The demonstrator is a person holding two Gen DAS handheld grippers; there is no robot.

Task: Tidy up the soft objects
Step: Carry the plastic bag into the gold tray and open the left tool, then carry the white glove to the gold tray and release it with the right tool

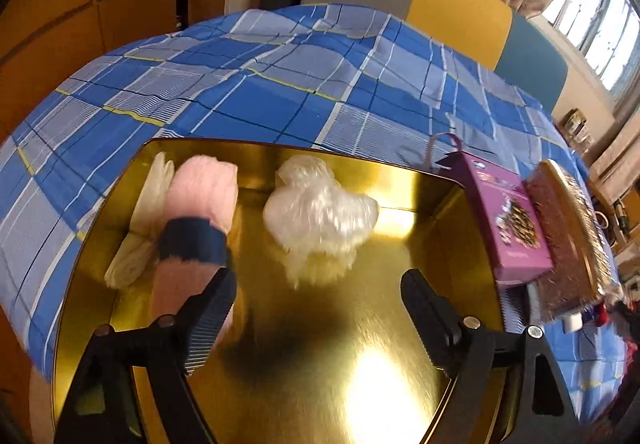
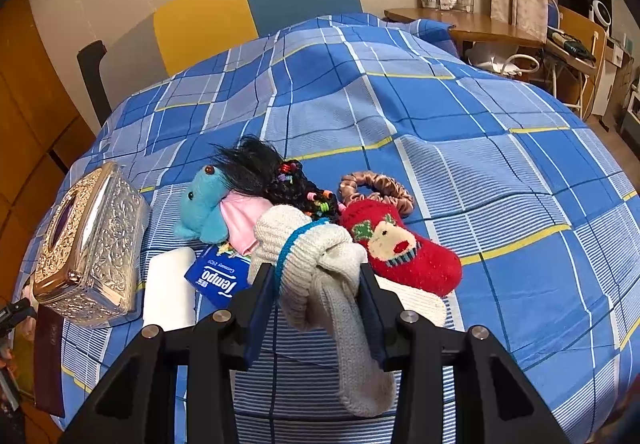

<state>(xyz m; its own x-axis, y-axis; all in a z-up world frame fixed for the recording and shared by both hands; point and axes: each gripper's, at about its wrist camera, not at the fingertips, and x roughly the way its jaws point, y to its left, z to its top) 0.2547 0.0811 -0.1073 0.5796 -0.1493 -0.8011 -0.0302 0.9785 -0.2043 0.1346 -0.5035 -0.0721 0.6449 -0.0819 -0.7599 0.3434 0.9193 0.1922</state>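
1. The left tongs [image 1: 318, 308] hang released above a shiny gold tray [image 1: 400, 384], their jaws spread wide with nothing between them.
2. In the tray's far left part lie a pink fuzzy sock with a dark blue cuff [image 1: 196, 220] and, touching its left side, a cream-coloured cloth bundle [image 1: 140, 228].
3. A crumpled clear plastic bag [image 1: 320, 212] sits in the tray's far middle, apart from the sock.
4. The tray rests on a bed covered by a blue checked sheet [image 1: 280, 84]. Just beside the tray's right edge stand a purple box [image 1: 508, 220] and an ornate metal tissue box [image 1: 568, 240].
5. The right tongs [image 2: 318, 308] are clenched on a knotted cream knit sock with a blue trim line [image 2: 320, 264], which hangs down between the jaws.
6. Behind it on the sheet lies a pile: a blue plush toy [image 2: 204, 208], a black wig with coloured beads [image 2: 272, 176], a pink-brown scrunchie [image 2: 380, 188] and a red Christmas sock [image 2: 404, 248].
7. A blue tissue pack [image 2: 218, 278] and a white block [image 2: 168, 288] lie to the left.
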